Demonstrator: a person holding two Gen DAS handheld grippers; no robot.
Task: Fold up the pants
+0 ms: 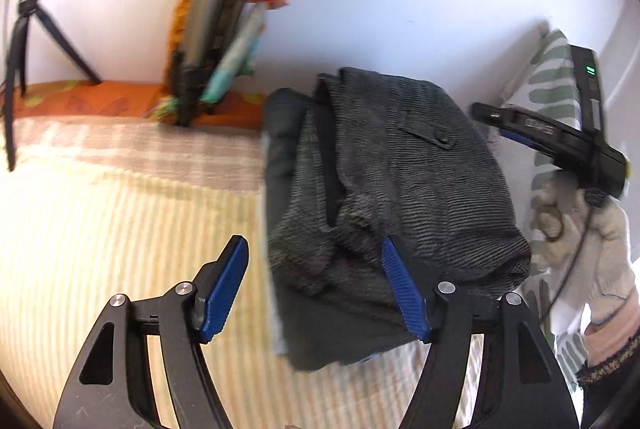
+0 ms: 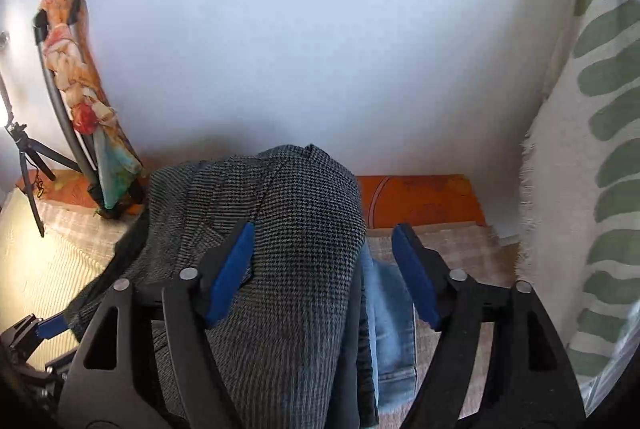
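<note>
Grey houndstooth pants (image 1: 400, 173) lie folded in a compact bundle on top of a stack of clothes on the bed; a back pocket with a button faces up. In the right wrist view the same pants (image 2: 280, 229) fill the middle. My left gripper (image 1: 312, 261) is open and empty, its right finger (image 1: 400, 285) at the near edge of the bundle, its left finger over the bedspread. My right gripper (image 2: 324, 253) is open, its jaws standing over the folded pants without pinching them. The right gripper's body (image 1: 560, 137) shows in the left view at the bundle's right side.
Under the grey pants lie a dark garment (image 1: 288, 165) and blue jeans (image 2: 388, 317). The bed has a striped cream cover (image 1: 120, 213). A small tripod (image 1: 24, 41) and a leaning patterned folding frame (image 1: 224, 29) stand by the white wall. A leaf-print pillow (image 2: 600, 149) is at the right.
</note>
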